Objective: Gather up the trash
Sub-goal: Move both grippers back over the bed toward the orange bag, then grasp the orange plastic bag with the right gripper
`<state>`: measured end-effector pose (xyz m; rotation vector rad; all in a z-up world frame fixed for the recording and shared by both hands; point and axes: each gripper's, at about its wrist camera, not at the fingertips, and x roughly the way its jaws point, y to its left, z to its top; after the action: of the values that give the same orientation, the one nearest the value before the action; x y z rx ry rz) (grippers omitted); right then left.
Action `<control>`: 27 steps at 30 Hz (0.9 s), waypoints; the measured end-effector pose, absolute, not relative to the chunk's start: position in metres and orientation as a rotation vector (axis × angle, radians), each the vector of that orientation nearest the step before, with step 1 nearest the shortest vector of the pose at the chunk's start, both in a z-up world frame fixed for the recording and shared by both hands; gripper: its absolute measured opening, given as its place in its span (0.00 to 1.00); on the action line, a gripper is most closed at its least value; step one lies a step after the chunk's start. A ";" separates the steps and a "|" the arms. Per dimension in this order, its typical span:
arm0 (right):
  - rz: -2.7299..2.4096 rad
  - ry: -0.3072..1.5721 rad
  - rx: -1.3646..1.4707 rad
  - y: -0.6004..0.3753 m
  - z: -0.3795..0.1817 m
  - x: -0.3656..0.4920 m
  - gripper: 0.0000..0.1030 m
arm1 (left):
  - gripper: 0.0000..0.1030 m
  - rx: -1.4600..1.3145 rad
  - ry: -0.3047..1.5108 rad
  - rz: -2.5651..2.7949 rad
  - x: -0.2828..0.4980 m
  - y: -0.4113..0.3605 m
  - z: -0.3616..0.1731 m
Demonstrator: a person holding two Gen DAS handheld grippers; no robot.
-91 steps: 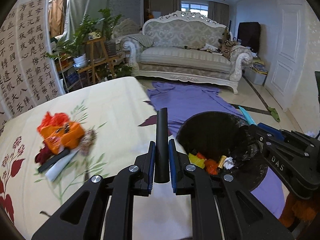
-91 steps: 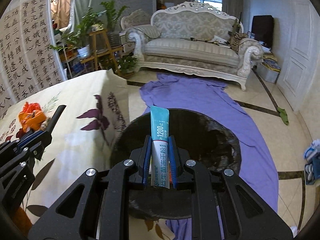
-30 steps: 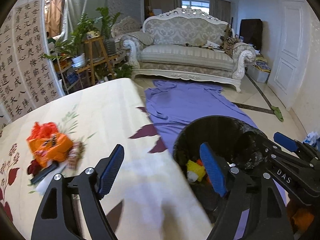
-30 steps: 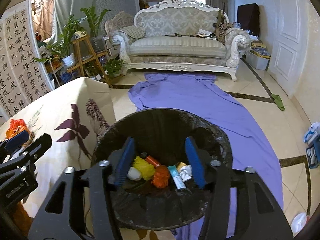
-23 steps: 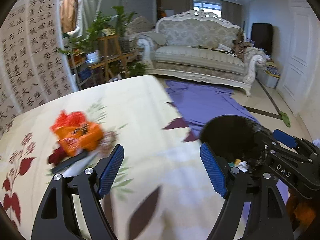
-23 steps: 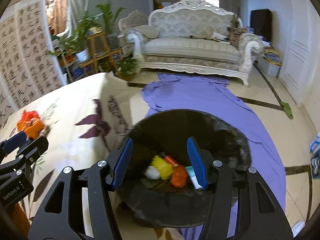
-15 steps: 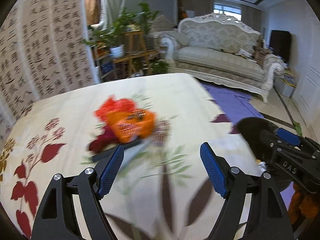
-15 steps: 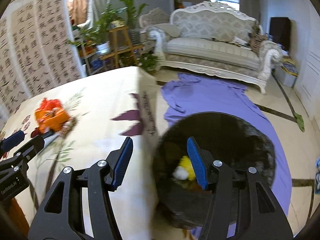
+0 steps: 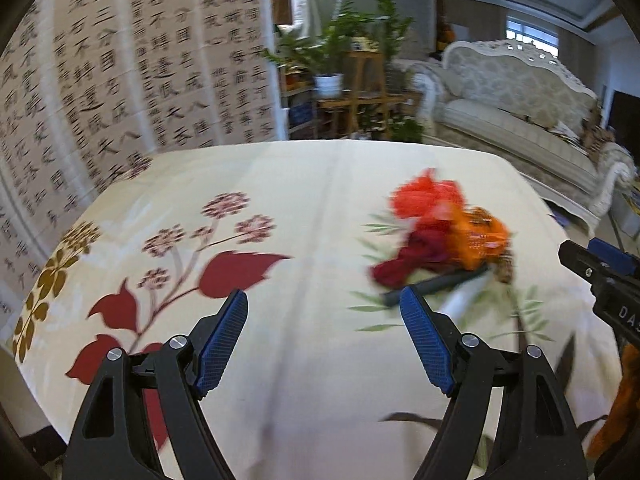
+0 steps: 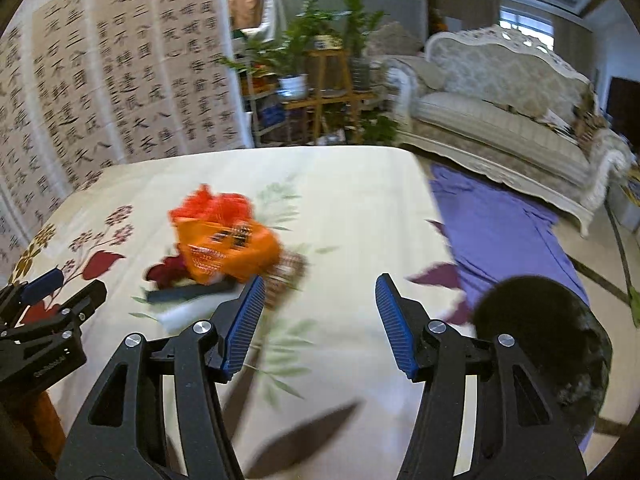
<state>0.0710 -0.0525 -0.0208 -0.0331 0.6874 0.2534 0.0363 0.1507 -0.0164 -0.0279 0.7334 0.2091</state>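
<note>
- Living room setting: a cream tablecloth (image 9: 304, 208) printed with red leaves and flowers covers the table; behind it stand a folding screen (image 9: 120, 72) of black calligraphy, potted plants (image 10: 296, 52) on wooden stands, and a pale carved sofa (image 10: 504, 92).
- Floor to the right of the table: a purple cloth (image 10: 496, 224) lies spread toward the sofa, and a black-lined trash bin (image 10: 548, 340) stands at the table's right edge, over the near end of that cloth. Its contents cannot be made out from this angle.
- Trash pile (image 9: 444, 240): lies on the tablecloth, well apart from the bin. It comprises an orange wrapper (image 10: 228, 252), a red-orange netted piece (image 10: 212, 204) behind it, a dark red scrap (image 9: 404, 264), a dark stick-shaped item (image 10: 188, 292), a white piece (image 9: 464, 300) and a small brown patterned wrapper (image 10: 288, 268). Both views are motion-blurred, so finer detail is not legible.
- Left gripper (image 9: 324, 340): jaws spread wide, nothing between the blue pads; it hangs over bare cloth with the pile ahead and to its right, not touching it.
- Right gripper (image 10: 320, 316): jaws parted, nothing between them; the pile lies ahead and to its left, the bin to its right. No contact with either.
- Each gripper shows at the edge of the other's view; the two are apart.
</note>
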 end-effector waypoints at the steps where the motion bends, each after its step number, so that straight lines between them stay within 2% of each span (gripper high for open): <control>1: 0.270 0.687 -0.042 -0.043 -0.020 0.073 0.55 | 0.74 -0.033 0.734 0.222 0.036 0.157 -0.017; 15: 0.338 0.725 -0.139 0.027 -0.034 0.105 0.60 | 0.74 -0.092 0.751 0.281 0.038 0.200 -0.023; 27: 0.235 0.772 -0.098 -0.007 -0.046 0.137 0.60 | 0.74 -0.106 0.764 0.233 0.050 0.191 -0.027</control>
<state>0.1371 -0.0071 -0.0465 -0.0975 0.7716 0.2351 0.0500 0.1910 -0.0271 -0.1055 0.7639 0.2333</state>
